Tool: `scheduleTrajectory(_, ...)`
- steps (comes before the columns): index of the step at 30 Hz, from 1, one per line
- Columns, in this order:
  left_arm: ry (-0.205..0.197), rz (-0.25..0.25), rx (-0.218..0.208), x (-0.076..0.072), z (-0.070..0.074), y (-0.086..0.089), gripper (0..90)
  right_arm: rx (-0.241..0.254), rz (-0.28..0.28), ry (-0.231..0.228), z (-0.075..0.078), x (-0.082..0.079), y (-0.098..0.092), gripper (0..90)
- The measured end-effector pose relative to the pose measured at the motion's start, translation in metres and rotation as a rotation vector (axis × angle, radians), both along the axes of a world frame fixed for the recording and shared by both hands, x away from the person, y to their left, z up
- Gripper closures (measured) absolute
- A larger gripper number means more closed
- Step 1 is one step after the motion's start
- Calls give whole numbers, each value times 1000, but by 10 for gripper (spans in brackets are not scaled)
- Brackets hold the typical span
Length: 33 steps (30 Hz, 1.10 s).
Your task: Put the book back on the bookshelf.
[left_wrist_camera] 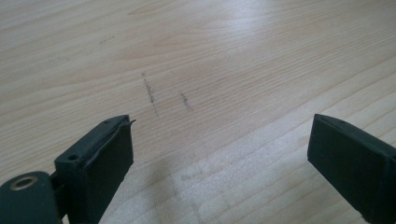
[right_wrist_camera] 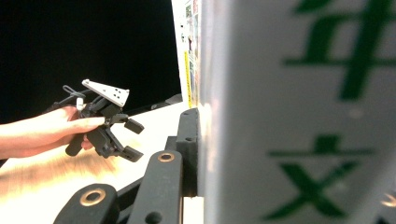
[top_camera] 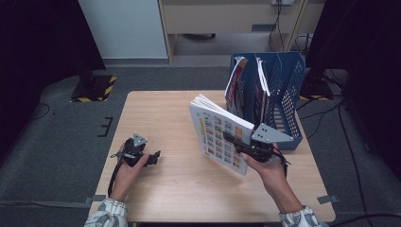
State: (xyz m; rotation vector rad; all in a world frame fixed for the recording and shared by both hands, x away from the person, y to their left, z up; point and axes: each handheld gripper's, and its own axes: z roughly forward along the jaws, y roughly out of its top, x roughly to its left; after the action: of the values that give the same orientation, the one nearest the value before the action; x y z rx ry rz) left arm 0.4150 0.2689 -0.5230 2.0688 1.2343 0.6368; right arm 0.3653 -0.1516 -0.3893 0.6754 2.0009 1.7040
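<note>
My right gripper (top_camera: 238,142) is shut on a white booklet (top_camera: 215,134) with a grid of small coloured pictures on its cover. It holds the booklet upright and tilted above the table, just left of the blue file rack (top_camera: 289,80). In the right gripper view the booklet (right_wrist_camera: 299,112) looms close, with green print on it and one black jaw pressed against its left face. The other jaw is hidden behind it. My left gripper (top_camera: 153,158) rests low at the table's left with its jaws wide open over bare wood (left_wrist_camera: 219,158). It stands open and holds nothing (right_wrist_camera: 133,140).
The blue mesh file rack stands at the table's (top_camera: 165,184) back right with a couple of magazines (top_camera: 241,87) upright in its left slots. Beyond the table are grey carpet, a black-and-yellow stand base (top_camera: 94,87) and cables on the floor at right.
</note>
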Motion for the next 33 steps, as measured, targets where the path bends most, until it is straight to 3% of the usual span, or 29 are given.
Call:
scheduleTrajectory(15,9,-12,17,0,-3,-2,67,-3,-25,-3,2,-15,-31,741)
scheduleTrajectory(33,7,-16,17,0,-3,-4,64,-2,-34,-9,6,-26,-50,741)
